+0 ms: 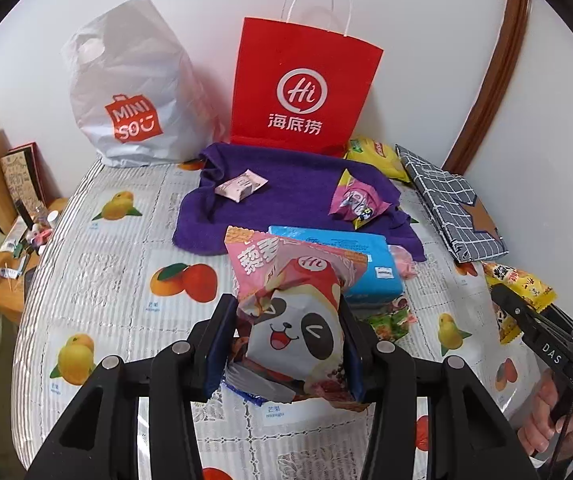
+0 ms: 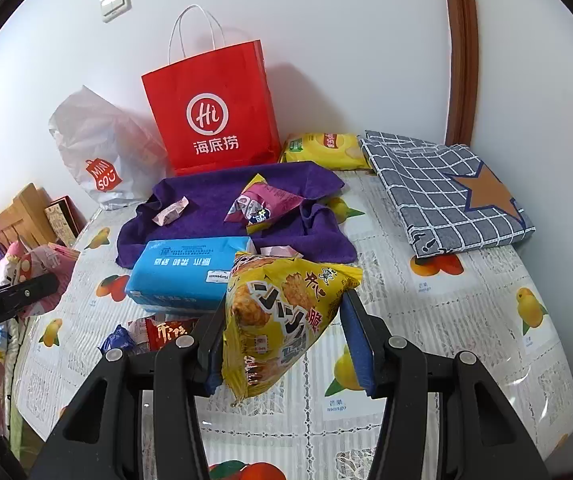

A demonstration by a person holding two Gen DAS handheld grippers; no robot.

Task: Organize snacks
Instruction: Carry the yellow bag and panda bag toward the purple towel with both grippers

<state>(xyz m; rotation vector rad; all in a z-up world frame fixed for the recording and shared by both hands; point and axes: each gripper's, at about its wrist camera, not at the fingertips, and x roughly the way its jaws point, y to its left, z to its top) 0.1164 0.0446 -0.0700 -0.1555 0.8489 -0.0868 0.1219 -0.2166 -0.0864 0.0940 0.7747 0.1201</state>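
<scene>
My left gripper point(image 1: 286, 312) is shut on a white and red panda snack packet point(image 1: 298, 332), held above the table with a pink packet point(image 1: 258, 256) bunched right behind it. From the right wrist view that gripper point(image 2: 34, 288) shows at the left edge with pink packets point(image 2: 42, 268) in it. My right gripper point(image 2: 286, 308) is shut on a yellow snack bag point(image 2: 286, 312), also lifted. A red paper bag point(image 1: 306, 84) point(image 2: 214, 116) stands upright against the wall. In front of it lies a purple towel point(image 1: 286, 196) point(image 2: 206, 196) bearing a small pink packet point(image 1: 240, 186) and a magenta packet point(image 1: 356, 200).
A white plastic bag point(image 1: 134, 96) stands left of the red bag. A blue tissue pack point(image 2: 182, 272), a yellow chips bag point(image 2: 326, 150) and a folded checked cloth point(image 2: 446, 196) lie on the fruit-print table point(image 2: 466, 320). Small wrappers point(image 2: 166, 334) sit near me. A cluttered shelf point(image 1: 18, 232) is beyond the left edge.
</scene>
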